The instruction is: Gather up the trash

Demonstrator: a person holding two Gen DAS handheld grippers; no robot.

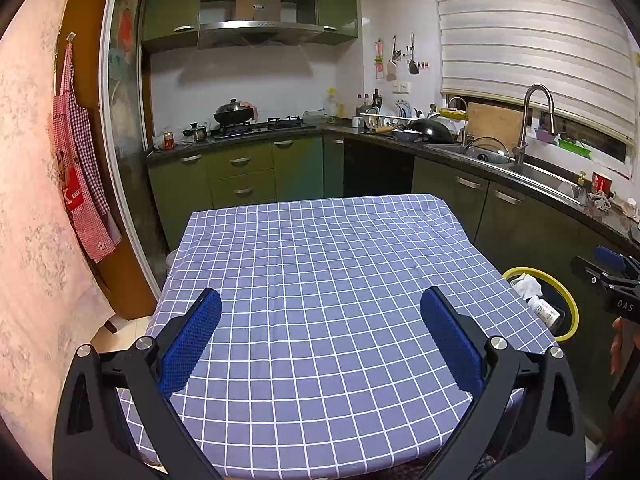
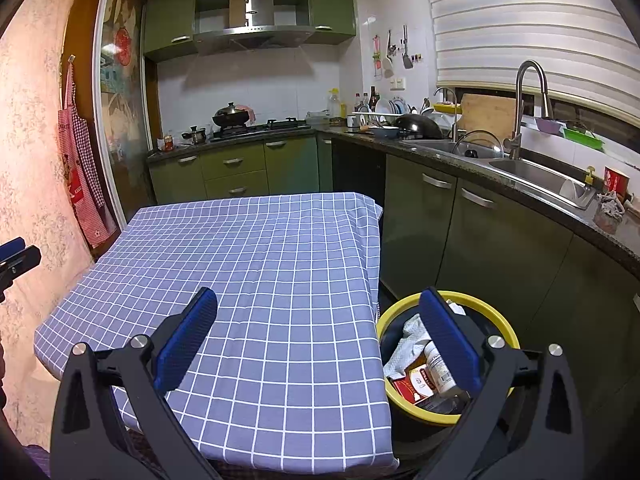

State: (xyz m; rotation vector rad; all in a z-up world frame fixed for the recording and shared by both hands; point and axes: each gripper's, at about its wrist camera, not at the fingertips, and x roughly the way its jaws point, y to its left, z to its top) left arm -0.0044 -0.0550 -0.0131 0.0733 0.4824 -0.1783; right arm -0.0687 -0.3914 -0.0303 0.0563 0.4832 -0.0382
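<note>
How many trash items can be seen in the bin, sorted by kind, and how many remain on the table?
In the yellow-rimmed bin:
Crumpled white paper: 1
White bottle: 1
Red and white packet: 1
On the checked tablecloth: 0
Total visible: 3; anything deeper in the bin is hidden.

The right gripper (image 2: 318,312) hangs with its jaws spread wide and nothing between them, the blue pads (image 2: 186,338) angled outward. Under its left finger lies the table (image 2: 248,248), covered in a blue checked cloth. Under its right finger, at about four o'clock, stands the yellow-rimmed trash bin (image 2: 404,308), just beside the table's right edge. Inside the bin lie crumpled white paper (image 2: 408,344), a white bottle (image 2: 438,368) and a red-and-white packet (image 2: 412,386). At nine o'clock the tip of the left gripper (image 2: 16,258) pokes in from the frame edge. Green kitchen cabinets (image 2: 480,232) run from twelve to three o'clock, with a steel sink (image 2: 536,174) in the counter.
</note>
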